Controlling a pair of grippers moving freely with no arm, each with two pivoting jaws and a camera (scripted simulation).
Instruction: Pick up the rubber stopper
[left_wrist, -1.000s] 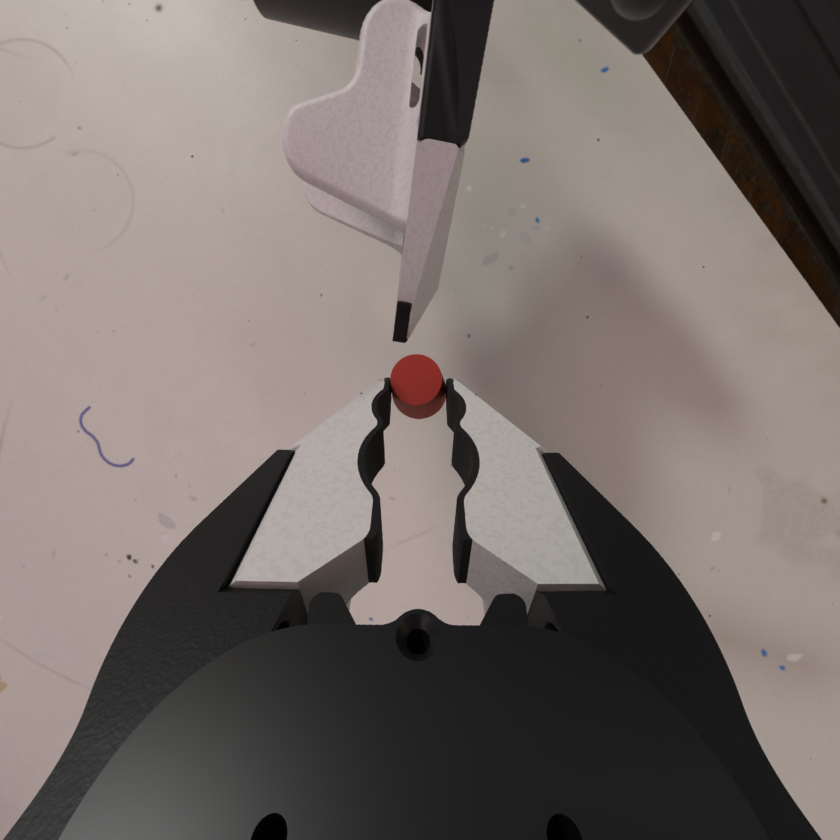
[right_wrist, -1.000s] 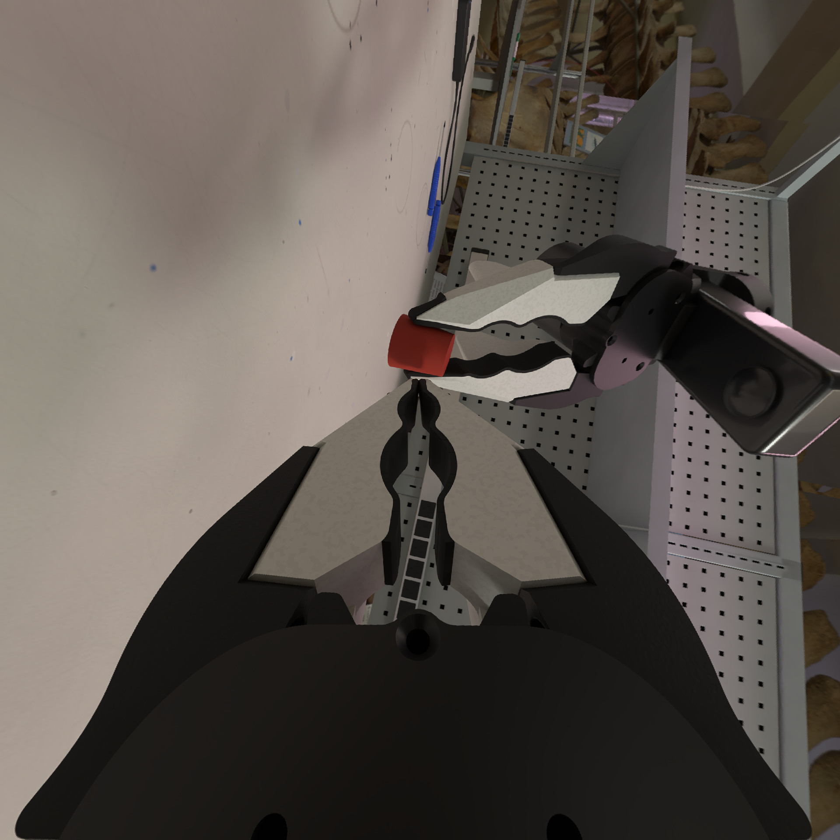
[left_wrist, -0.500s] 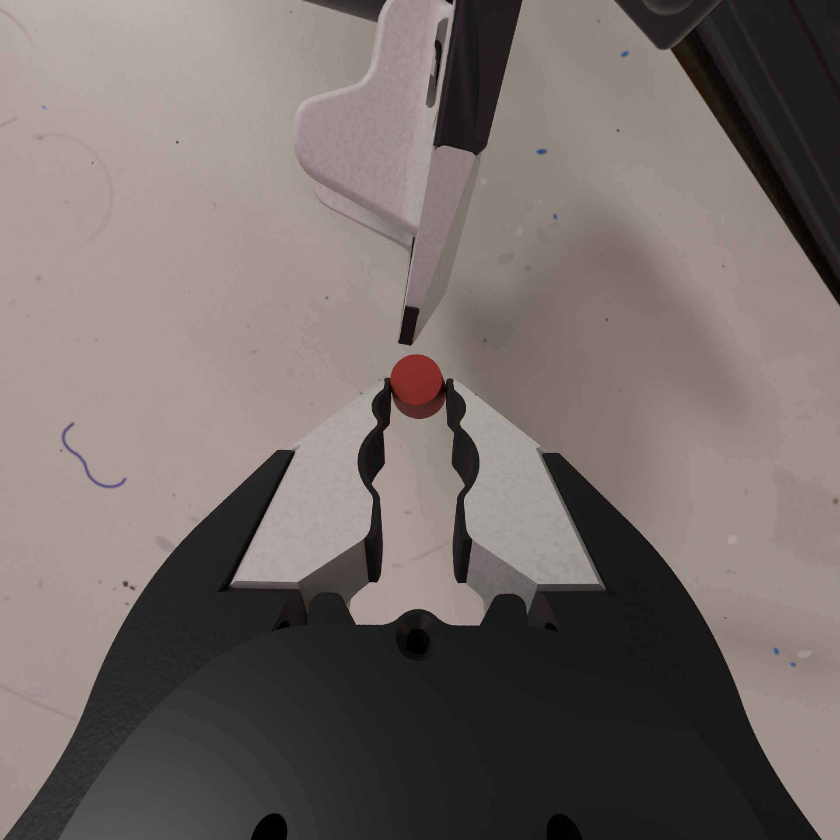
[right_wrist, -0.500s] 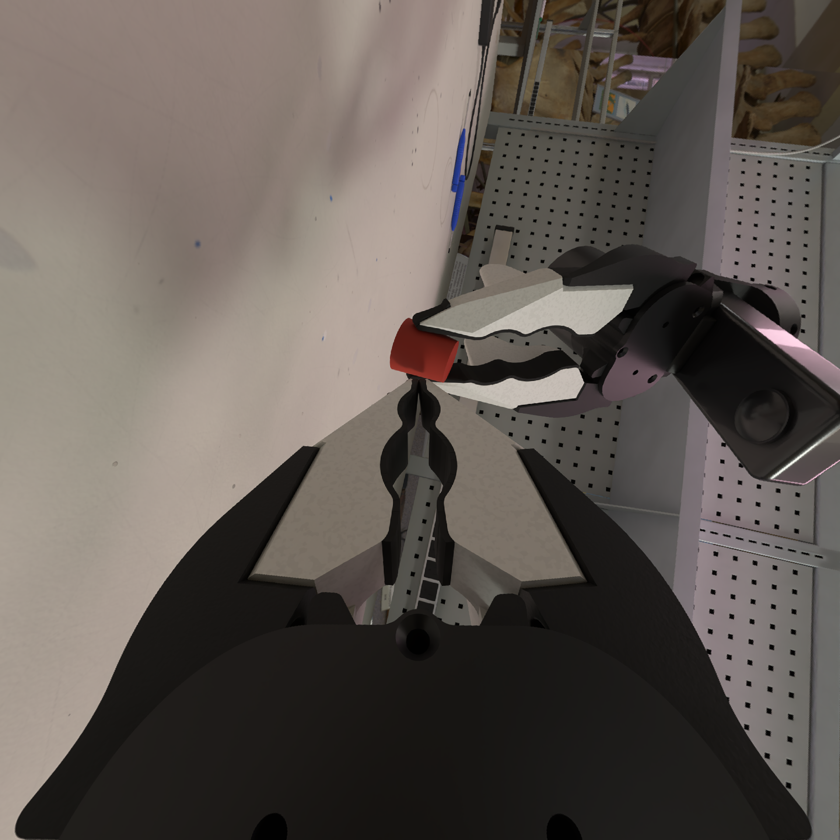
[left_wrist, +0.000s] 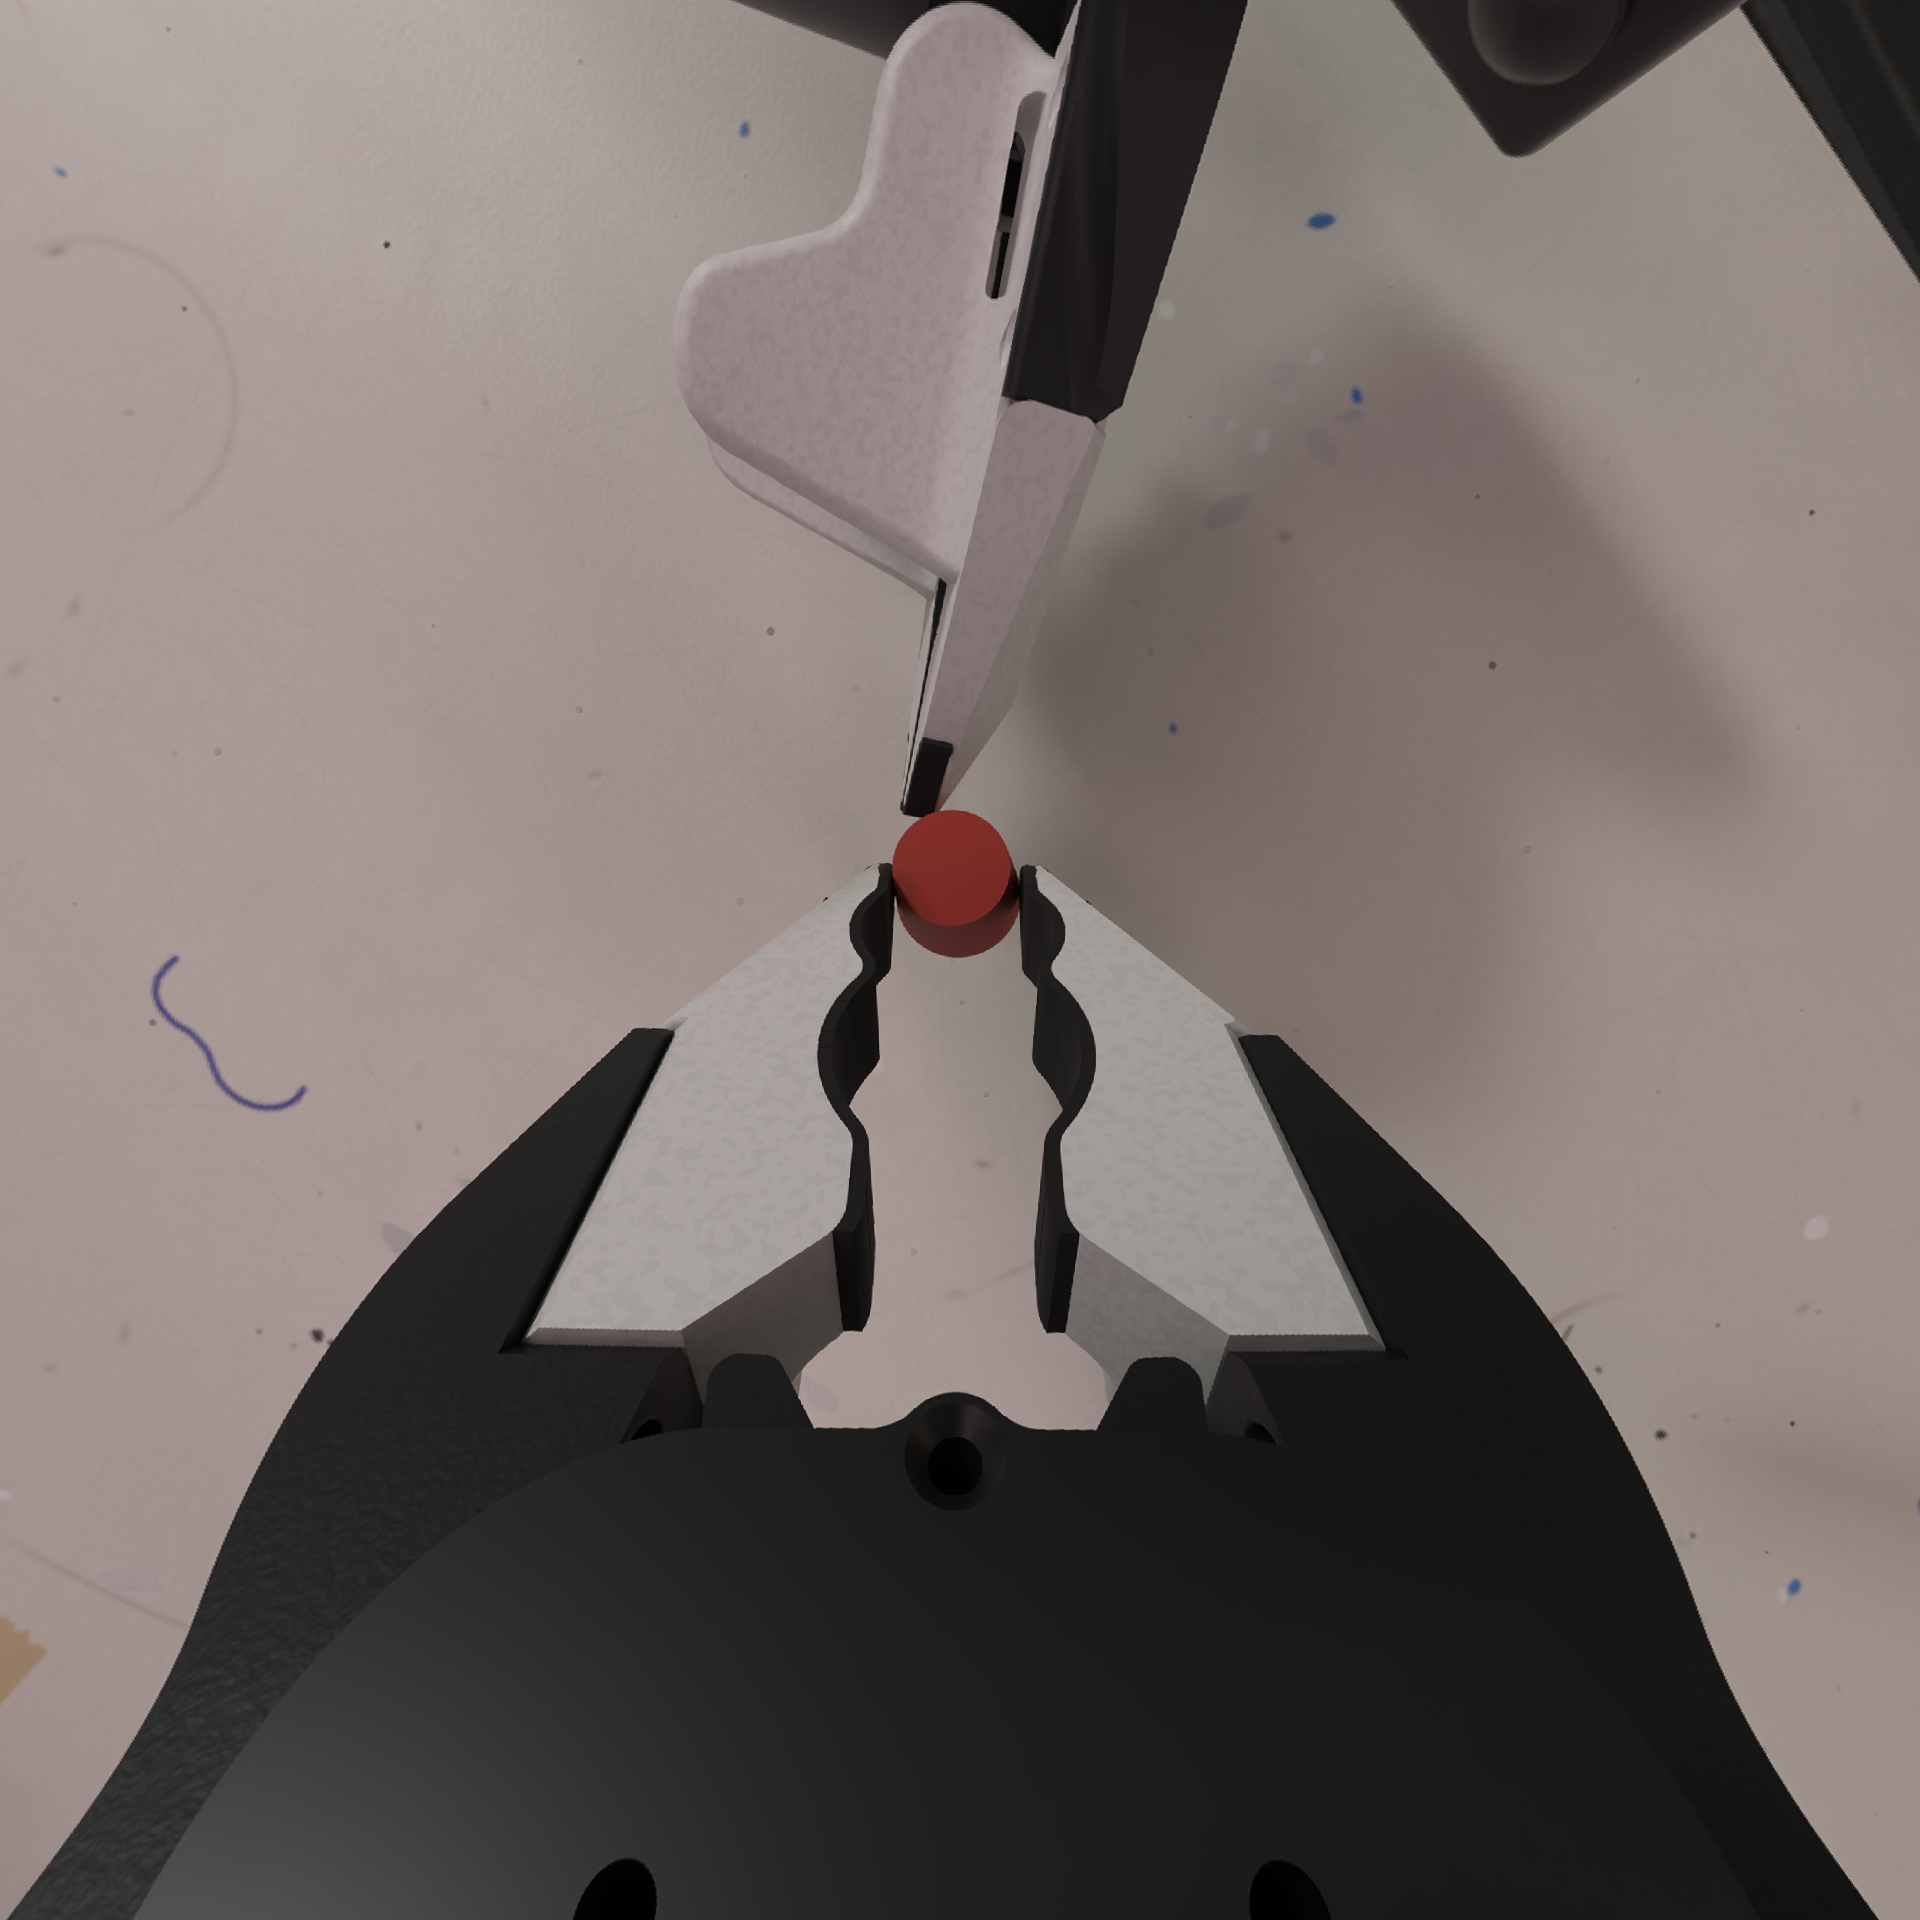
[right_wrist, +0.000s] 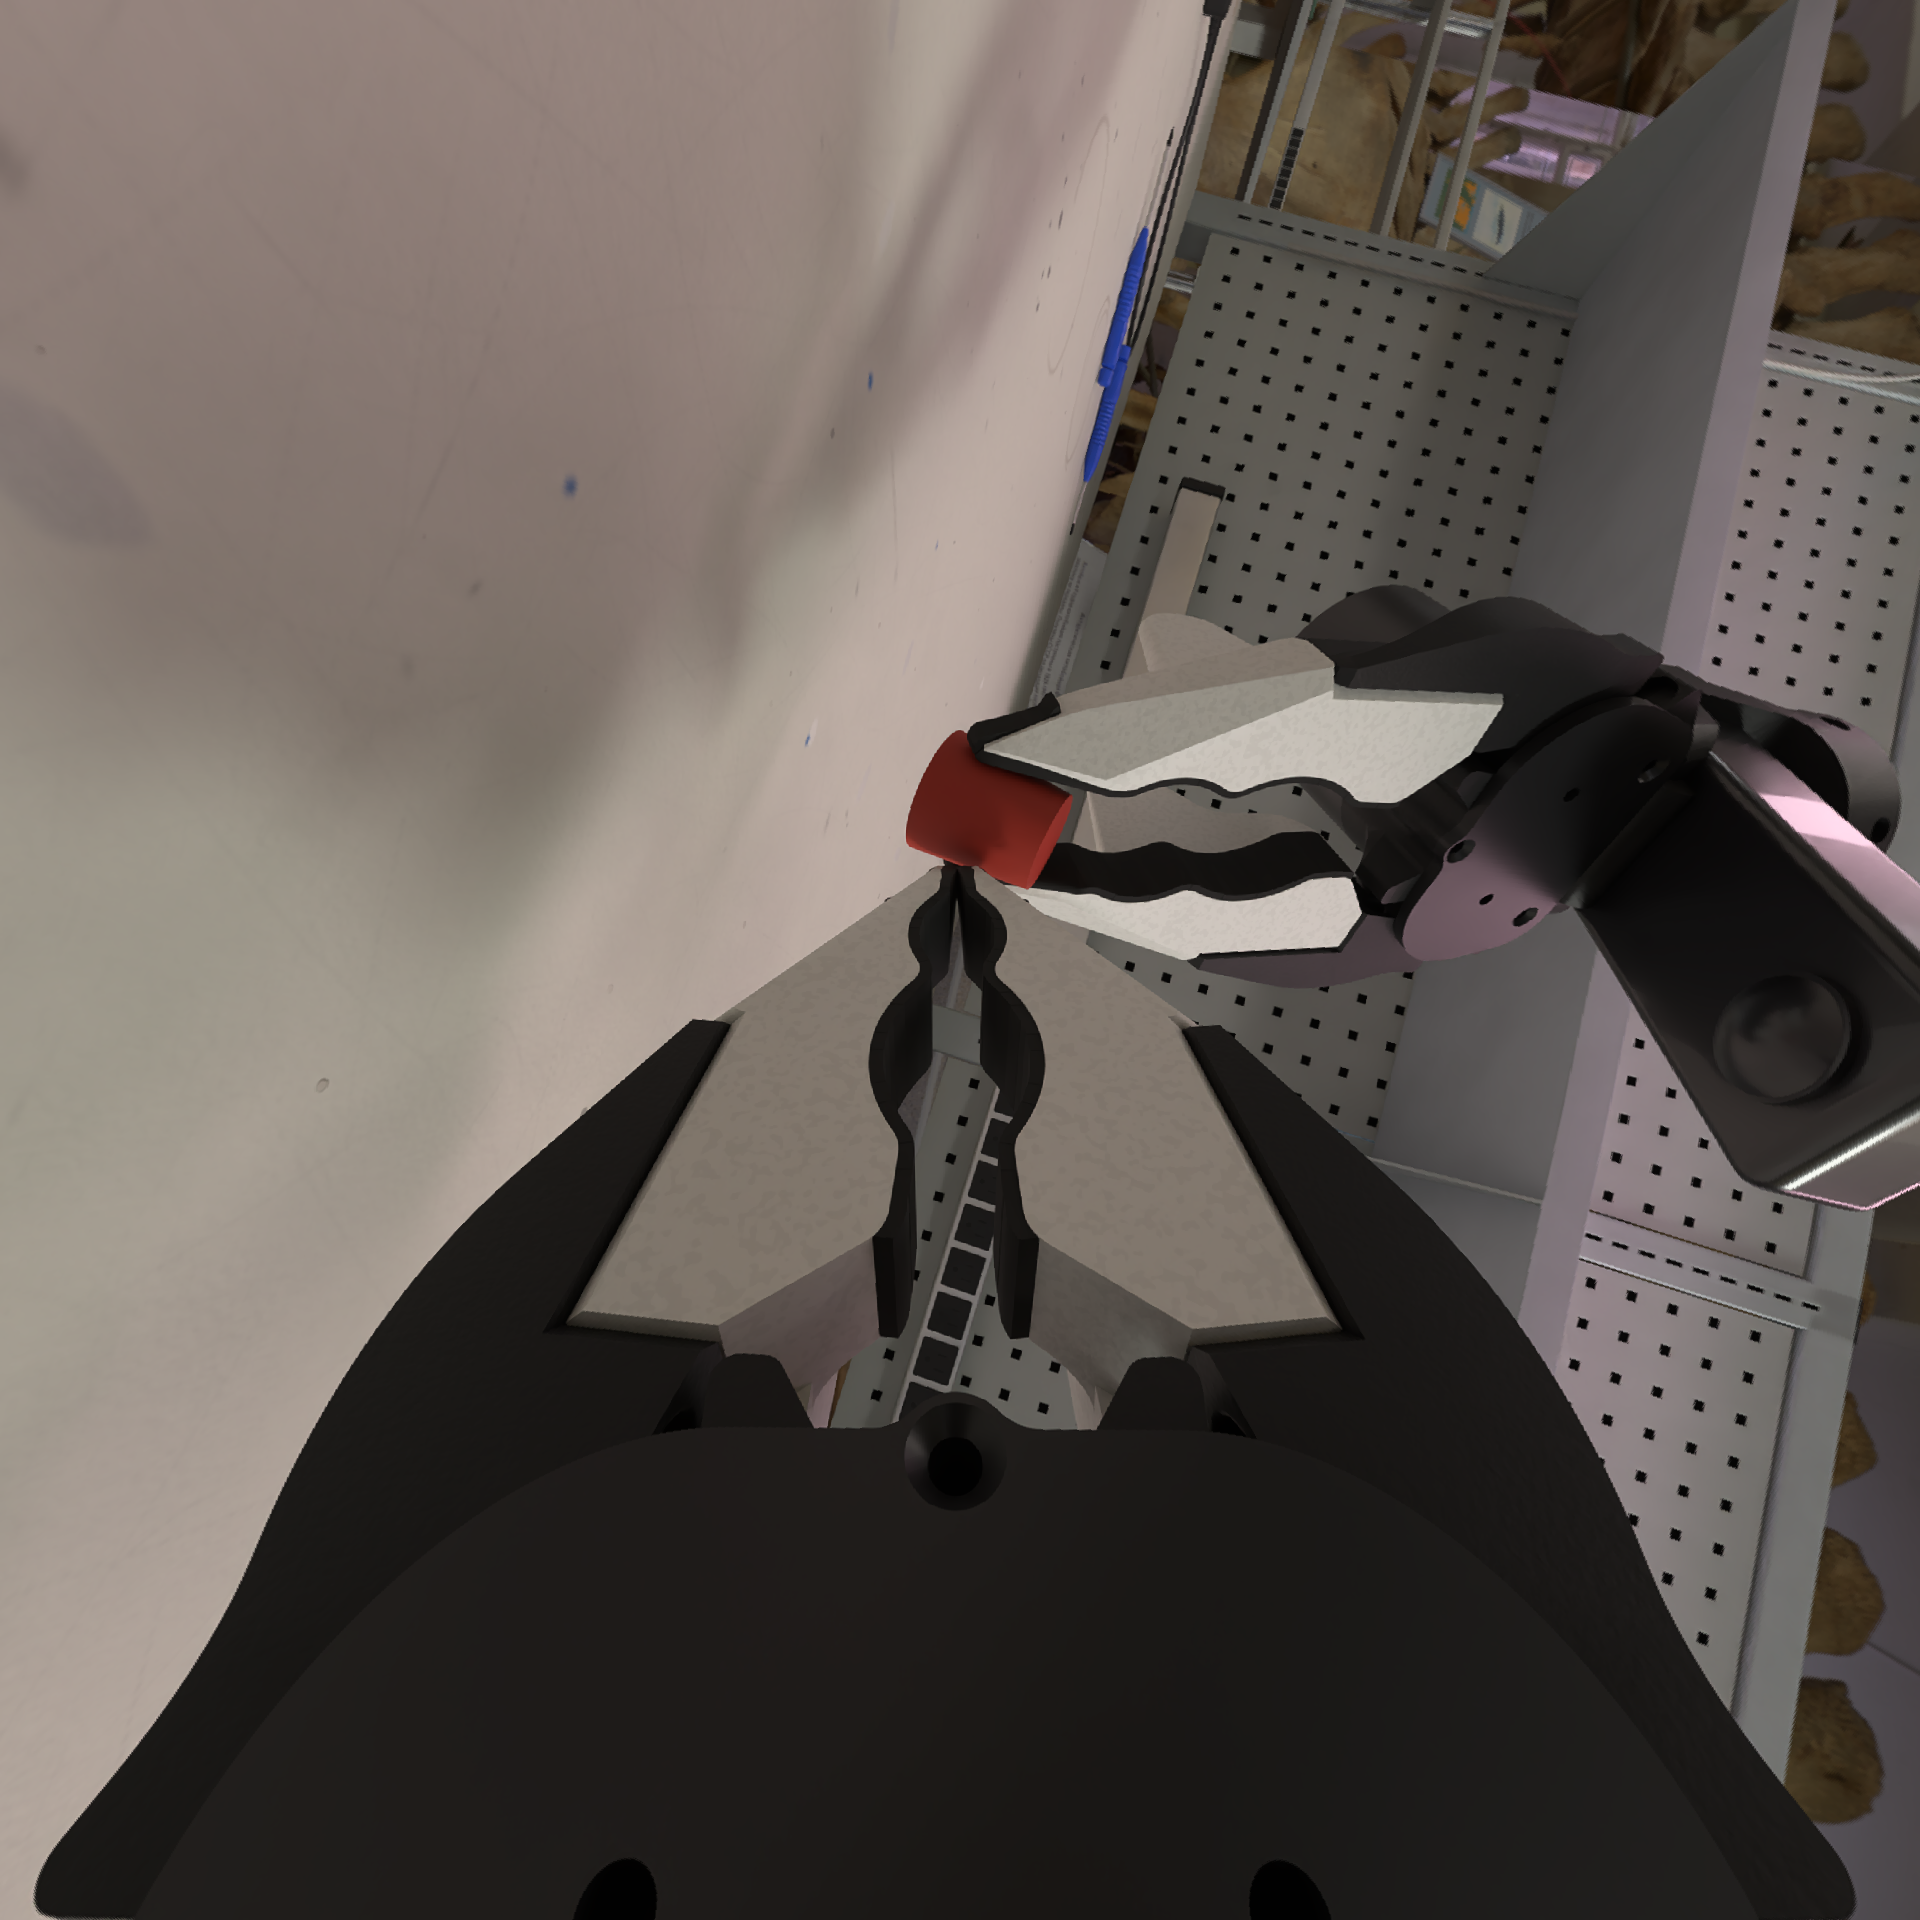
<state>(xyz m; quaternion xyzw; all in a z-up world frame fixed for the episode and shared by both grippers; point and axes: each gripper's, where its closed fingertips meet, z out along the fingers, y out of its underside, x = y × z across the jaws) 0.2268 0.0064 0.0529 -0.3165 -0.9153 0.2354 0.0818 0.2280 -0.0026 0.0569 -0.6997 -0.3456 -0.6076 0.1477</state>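
Stopper first: in the left wrist view the red rubber stopper (left_wrist: 952, 881) sits pinched between the tips of the left gripper (left_wrist: 954, 894), whose jaws are closed on its sides with a wide gap left behind it along the wavy pads. Below lies the pale, speckled table (left_wrist: 416, 623), and the soft shadow thrown off to the right suggests the stopper is clear of the surface, though this view alone cannot settle that. From above, the right gripper (left_wrist: 928, 781) points down with its tip just at the stopper's far edge; touching or a hair apart, I cannot tell.

Right wrist view: here the right gripper (right_wrist: 954, 883) shows its jaws pressed together at the tips, holding nothing. Just beyond those tips the rubber stopper (right_wrist: 987, 810) is seen side-on in the left gripper (right_wrist: 1023, 821), one finger over it and one under, and it appears held away from the table (right_wrist: 520, 416). A grey pegboard shelf (right_wrist: 1403, 436) stands behind.

By my judgement the grasp is made and the lift looks largely done; what remains is to keep the hold secure.
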